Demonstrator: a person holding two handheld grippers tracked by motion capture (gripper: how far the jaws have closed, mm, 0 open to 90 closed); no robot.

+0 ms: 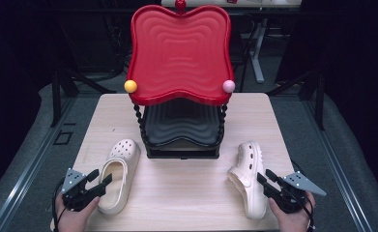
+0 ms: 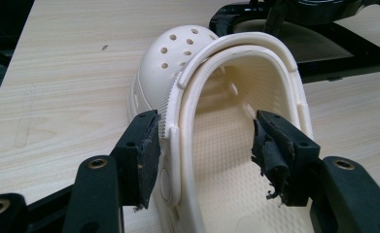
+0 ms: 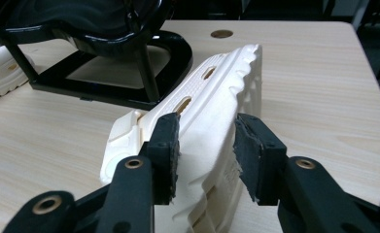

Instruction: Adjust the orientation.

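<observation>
Two cream clogs lie on the wooden table [image 1: 186, 193] in front of a two-tier rack [image 1: 181, 145]. The left clog [image 1: 121, 171] [image 2: 236, 145] stands upright, toe away from me. My left gripper [image 1: 99, 180] [image 2: 204, 155] is open at its heel: one jaw is outside the left wall, the other inside the opening over the footbed. The right clog [image 1: 248, 174] [image 3: 204, 126] is tipped on its side, with the treaded sole facing right. My right gripper [image 1: 267, 177] [image 3: 207, 160] has both pads against the clog's heel end, one on the upper and one on the sole.
The rack carries a red wavy tray [image 1: 179, 53] on top and a black tray [image 1: 181, 123] below, with a yellow ball [image 1: 130, 86] and a pink ball [image 1: 228, 86] at the red tray's corners. Its black base [image 3: 129, 82] stands just behind both clogs. The table edges are close on both sides.
</observation>
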